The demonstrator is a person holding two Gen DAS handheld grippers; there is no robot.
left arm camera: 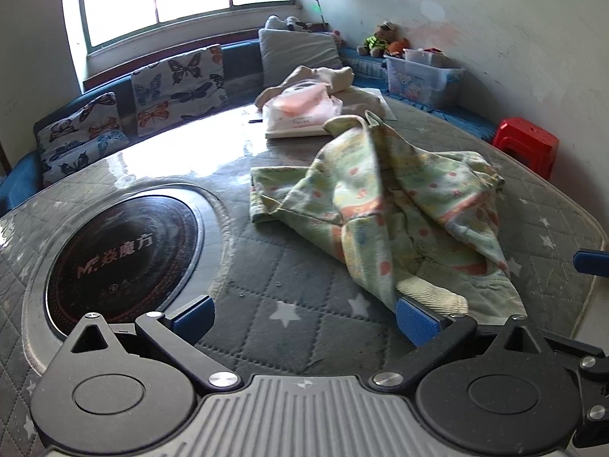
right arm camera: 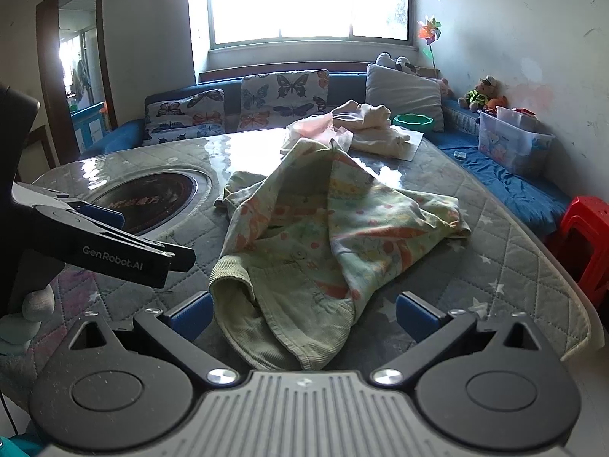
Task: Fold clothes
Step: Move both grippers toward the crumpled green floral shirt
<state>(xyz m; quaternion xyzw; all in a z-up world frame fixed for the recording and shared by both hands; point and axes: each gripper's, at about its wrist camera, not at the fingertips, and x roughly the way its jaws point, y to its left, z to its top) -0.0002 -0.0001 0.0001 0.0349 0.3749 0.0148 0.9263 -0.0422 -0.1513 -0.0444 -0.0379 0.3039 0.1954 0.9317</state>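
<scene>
A crumpled pale green child's garment (left arm camera: 384,205) with orange and yellow print lies in a heap on the quilted grey table cover (left arm camera: 266,266). It also shows in the right wrist view (right arm camera: 312,243), its ribbed hem nearest the camera. My left gripper (left arm camera: 304,318) is open and empty, low over the table; its right fingertip touches the garment's ribbed cuff. My right gripper (right arm camera: 302,316) is open, with the ribbed hem lying between its fingers. The left gripper's body (right arm camera: 114,243) shows at the left of the right wrist view.
A round black induction hob (left arm camera: 121,251) is set into the table at the left. A pile of cream and pink clothes (left arm camera: 316,99) lies at the far side. A blue sofa with butterfly cushions (right arm camera: 281,99), a plastic box (right arm camera: 514,141) and a red stool (right arm camera: 586,236) surround the table.
</scene>
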